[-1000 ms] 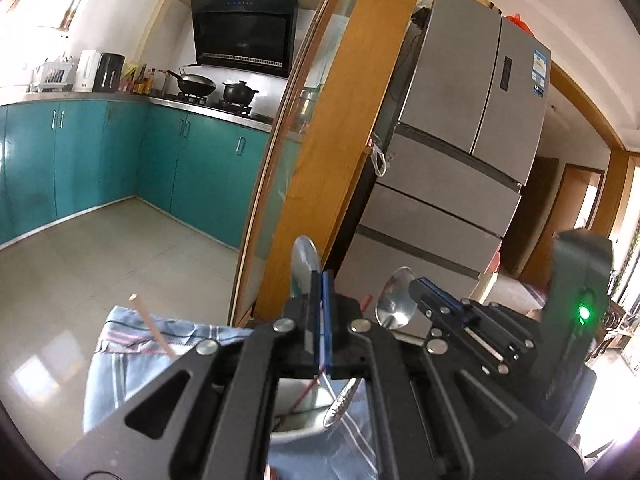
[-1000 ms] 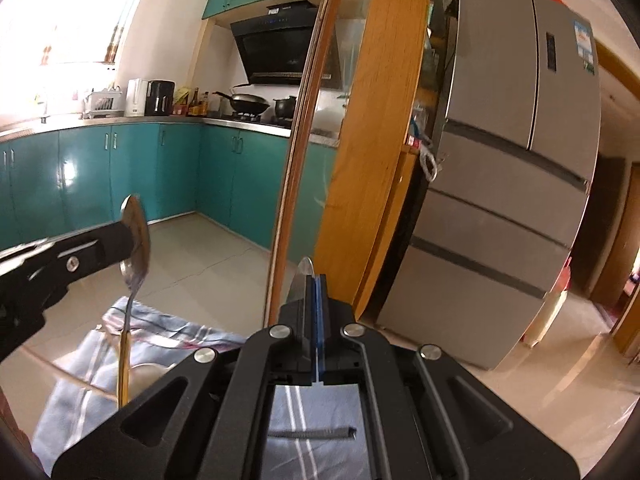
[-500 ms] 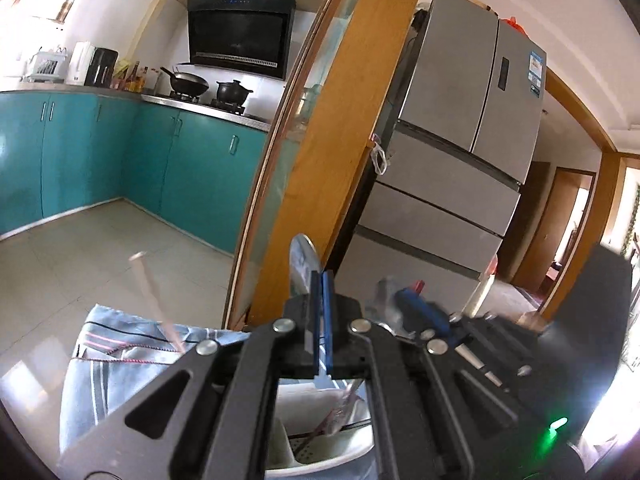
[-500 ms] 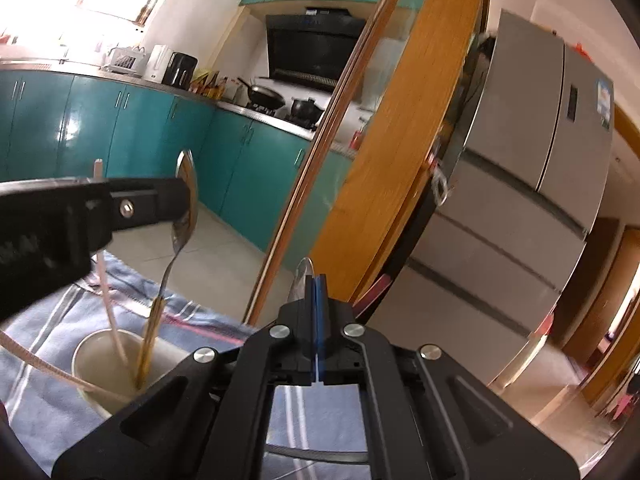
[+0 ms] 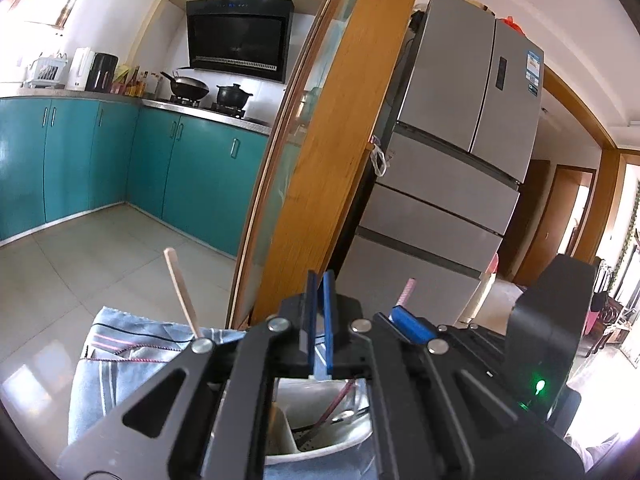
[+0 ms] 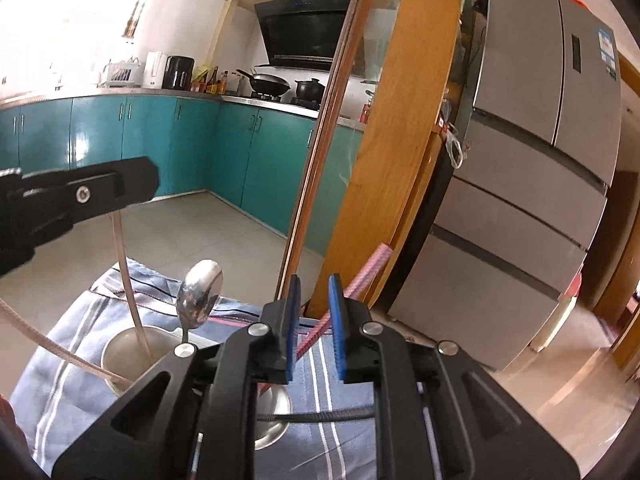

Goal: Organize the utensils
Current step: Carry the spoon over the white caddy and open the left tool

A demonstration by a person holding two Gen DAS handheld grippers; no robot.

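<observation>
Utensils stand in a white holder (image 6: 120, 352) on the striped cloth (image 6: 60, 392) — a spoon (image 6: 200, 292) left of the right gripper (image 6: 314, 328), a pink chopstick (image 6: 366, 272) slanting between its parted, empty fingers. The left gripper (image 5: 319, 328) is slightly parted above the holder — holding nothing.

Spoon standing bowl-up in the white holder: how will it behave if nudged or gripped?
Probably stiff: the spoon looks like polished metal. Likely top-heavy, since its bowl stands well above the holder rim, so a nudge would probably swing it along the rim rather than tip it out. The shiny surface may slip in a grip.
</observation>
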